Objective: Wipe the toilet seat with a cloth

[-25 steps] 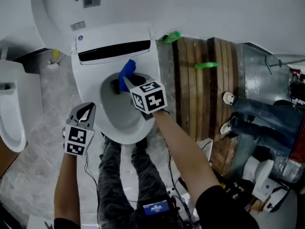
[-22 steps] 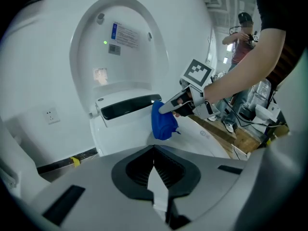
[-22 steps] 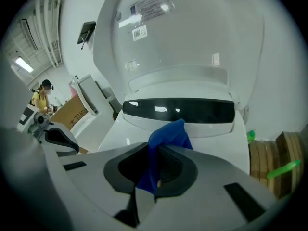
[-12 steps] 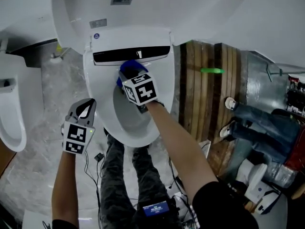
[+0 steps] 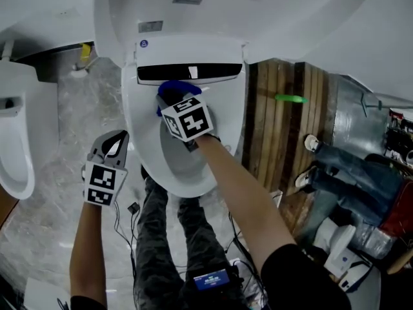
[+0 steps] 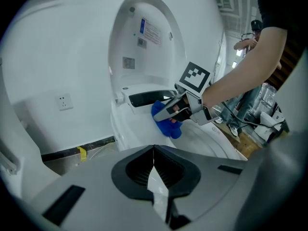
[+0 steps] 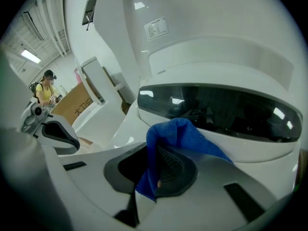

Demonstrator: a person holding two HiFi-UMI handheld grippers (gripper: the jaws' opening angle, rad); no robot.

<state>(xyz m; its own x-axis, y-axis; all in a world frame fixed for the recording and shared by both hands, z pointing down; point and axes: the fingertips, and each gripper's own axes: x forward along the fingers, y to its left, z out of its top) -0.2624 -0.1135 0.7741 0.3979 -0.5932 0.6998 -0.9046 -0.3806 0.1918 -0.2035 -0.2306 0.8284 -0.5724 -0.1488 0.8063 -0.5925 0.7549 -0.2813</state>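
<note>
Wiping is the step in hand, at the rear of the toilet seat [image 5: 137, 131]; the right gripper [image 5: 169, 99] pinches the blue cloth [image 5: 173, 88] between its jaws and holds it against the seat, just below the dark hinge panel [image 5: 190, 73]; the lid [image 5: 213, 18] stands raised. The left gripper [image 5: 115, 144] hangs beside the seat's left edge, apart from it, jaws pressed together on nothing. Judgement: the next move calls for drawing the cloth along the rim in steady contact; the pinch must not slacken.
</note>
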